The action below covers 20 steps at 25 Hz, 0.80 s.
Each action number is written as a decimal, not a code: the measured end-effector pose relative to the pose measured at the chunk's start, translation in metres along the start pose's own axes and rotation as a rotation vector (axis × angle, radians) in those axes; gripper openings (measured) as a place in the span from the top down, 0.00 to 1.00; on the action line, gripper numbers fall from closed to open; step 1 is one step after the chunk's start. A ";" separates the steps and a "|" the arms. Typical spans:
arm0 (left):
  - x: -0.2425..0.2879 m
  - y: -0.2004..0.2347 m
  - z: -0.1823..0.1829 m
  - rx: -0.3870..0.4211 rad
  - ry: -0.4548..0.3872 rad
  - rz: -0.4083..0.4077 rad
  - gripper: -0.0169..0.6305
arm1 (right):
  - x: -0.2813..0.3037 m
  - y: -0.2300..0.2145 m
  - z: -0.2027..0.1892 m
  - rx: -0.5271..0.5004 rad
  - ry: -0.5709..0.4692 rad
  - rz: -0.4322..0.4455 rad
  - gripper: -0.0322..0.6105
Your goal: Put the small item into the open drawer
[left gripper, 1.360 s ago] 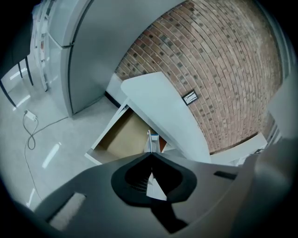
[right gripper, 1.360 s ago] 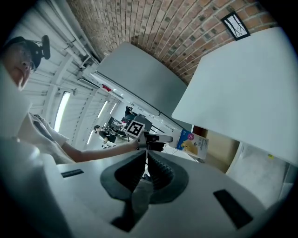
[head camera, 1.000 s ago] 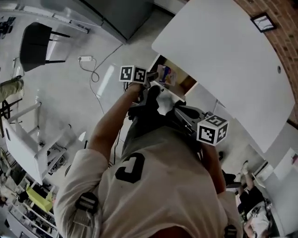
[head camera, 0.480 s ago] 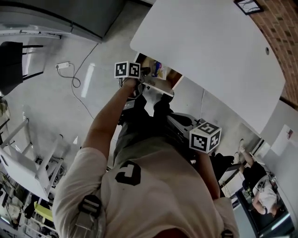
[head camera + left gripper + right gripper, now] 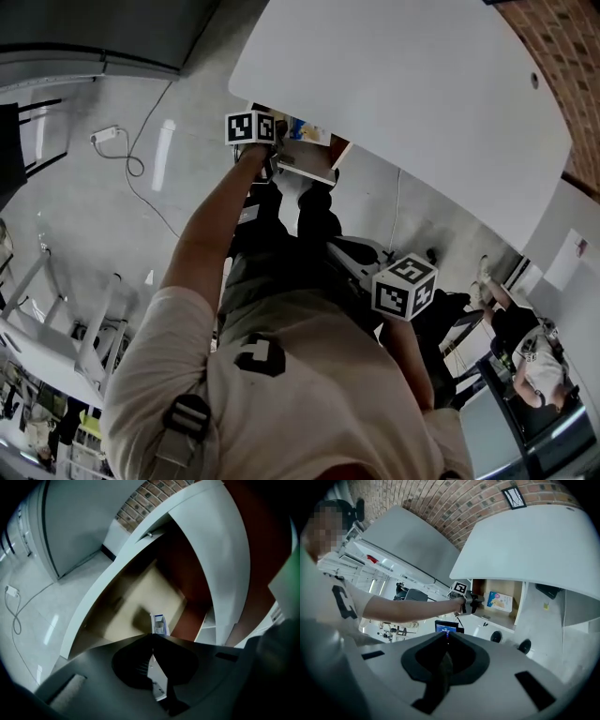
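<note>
Small item (image 5: 499, 601): flat printed box inside the open drawer (image 5: 502, 618) under the white surface (image 5: 534, 541). Its broad face shows to the right gripper view, its long axis runs across the drawer with a slight tilt, and one narrow blue-edged end is turned toward the left tongs (image 5: 153, 635). Left tongs: closed with nothing between them, tips just short of that end, contact not discernible; right tongs (image 5: 447, 634): closed and empty, held low, well apart from the drawer.

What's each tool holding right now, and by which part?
Left tool: shut on a thin white packet, gripped by its lower part, with its blue-edged end poking past the tips. Right tool: shut, empty.
</note>
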<state>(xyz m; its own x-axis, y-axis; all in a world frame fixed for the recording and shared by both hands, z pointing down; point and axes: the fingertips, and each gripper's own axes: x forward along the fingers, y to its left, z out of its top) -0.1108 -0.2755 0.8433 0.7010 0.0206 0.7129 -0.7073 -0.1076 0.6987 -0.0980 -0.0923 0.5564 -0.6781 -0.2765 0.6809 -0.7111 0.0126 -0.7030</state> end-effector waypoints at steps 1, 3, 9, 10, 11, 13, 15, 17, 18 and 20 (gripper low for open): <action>0.003 0.002 0.001 0.016 0.003 0.016 0.97 | -0.001 -0.002 0.000 0.004 -0.002 -0.002 0.93; 0.009 0.004 0.004 0.053 0.011 0.038 0.97 | -0.002 -0.005 -0.001 0.012 -0.003 -0.006 0.93; 0.024 0.004 0.002 0.145 0.070 0.087 0.97 | -0.003 -0.008 -0.002 0.025 -0.012 -0.003 0.93; 0.025 0.005 0.001 0.155 0.080 0.093 0.97 | -0.002 -0.007 -0.002 0.024 -0.014 -0.001 0.93; 0.027 0.005 0.002 0.167 0.086 0.092 0.96 | -0.002 -0.007 -0.002 0.022 -0.016 0.000 0.93; 0.029 0.002 0.000 0.185 0.102 0.068 0.92 | -0.001 -0.006 -0.003 0.018 -0.019 0.001 0.93; 0.027 0.000 -0.003 0.182 0.118 0.055 0.71 | -0.001 -0.005 -0.003 0.013 -0.020 0.002 0.93; 0.020 0.003 -0.003 0.175 0.119 0.076 0.70 | -0.002 -0.004 -0.003 -0.001 -0.023 0.002 0.93; 0.017 0.003 -0.002 0.174 0.112 0.079 0.70 | -0.002 -0.003 -0.003 -0.010 -0.024 0.000 0.93; 0.011 0.002 -0.004 0.173 0.116 0.069 0.70 | -0.002 -0.002 -0.002 -0.030 -0.023 -0.002 0.93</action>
<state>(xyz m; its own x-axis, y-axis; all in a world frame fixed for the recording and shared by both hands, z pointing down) -0.1052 -0.2712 0.8526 0.6295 0.1205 0.7676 -0.7197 -0.2819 0.6344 -0.0959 -0.0900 0.5570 -0.6722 -0.2990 0.6773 -0.7182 0.0411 -0.6947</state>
